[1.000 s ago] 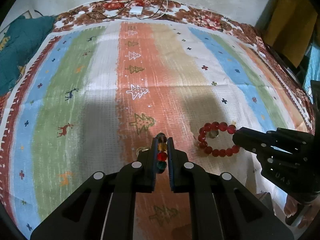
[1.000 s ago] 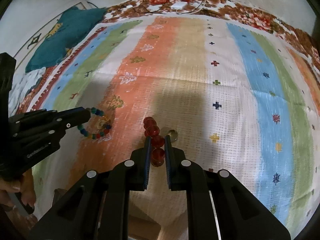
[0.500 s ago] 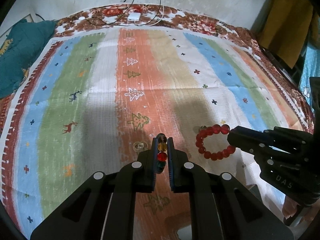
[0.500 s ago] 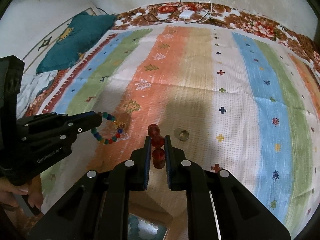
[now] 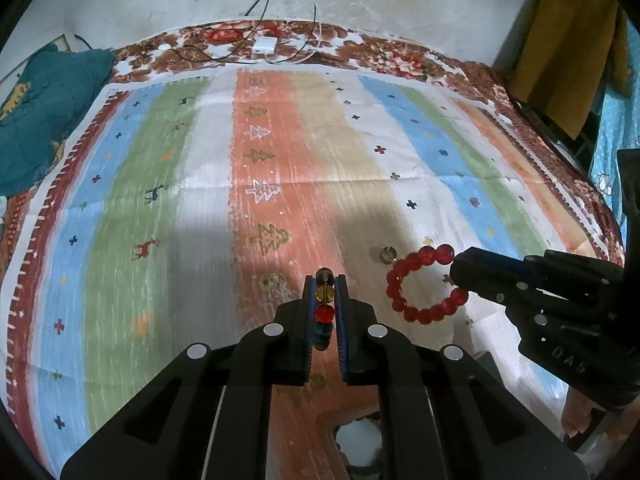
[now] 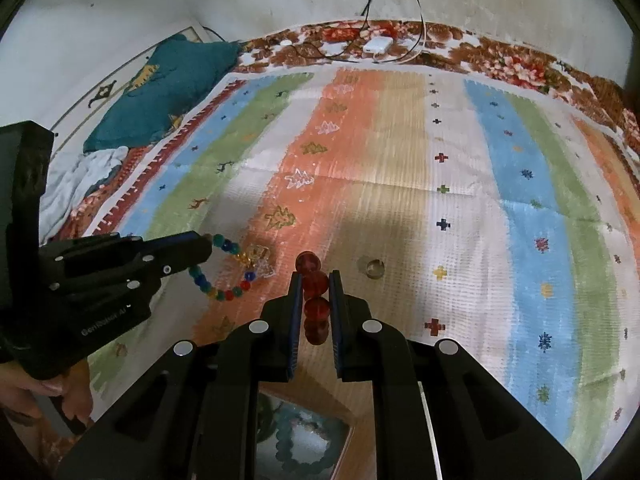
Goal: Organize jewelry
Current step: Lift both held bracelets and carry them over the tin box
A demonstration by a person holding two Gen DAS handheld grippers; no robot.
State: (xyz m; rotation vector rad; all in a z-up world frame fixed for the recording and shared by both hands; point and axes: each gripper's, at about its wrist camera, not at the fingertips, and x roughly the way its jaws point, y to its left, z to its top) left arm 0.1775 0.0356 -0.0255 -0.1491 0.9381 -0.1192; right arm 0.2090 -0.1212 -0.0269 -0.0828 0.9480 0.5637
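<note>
My left gripper (image 5: 324,292) is shut on a multicoloured bead bracelet (image 5: 323,304), held above the striped cloth; the bracelet's loop also shows in the right wrist view (image 6: 224,272). My right gripper (image 6: 314,286) is shut on a red bead bracelet (image 6: 314,296), whose ring hangs in the left wrist view (image 5: 420,284). A small silver ring (image 5: 386,254) lies on the cloth, also visible in the right wrist view (image 6: 372,267). A clear trinket (image 5: 272,280) lies on the cloth near the left gripper's tips. A wooden box (image 6: 308,436) with pale beads sits below the right gripper.
The striped cloth (image 5: 200,200) covers a bed. A teal cushion (image 5: 44,108) lies at the far left. A white charger with cables (image 5: 264,46) lies at the far edge by the wall. A yellow cloth (image 5: 568,48) hangs at the right.
Both grippers have risen and drawn back with their bracelets lifted off the cloth. The silver ring, once inside the red loop, now lies uncovered. The box has come into view below.
</note>
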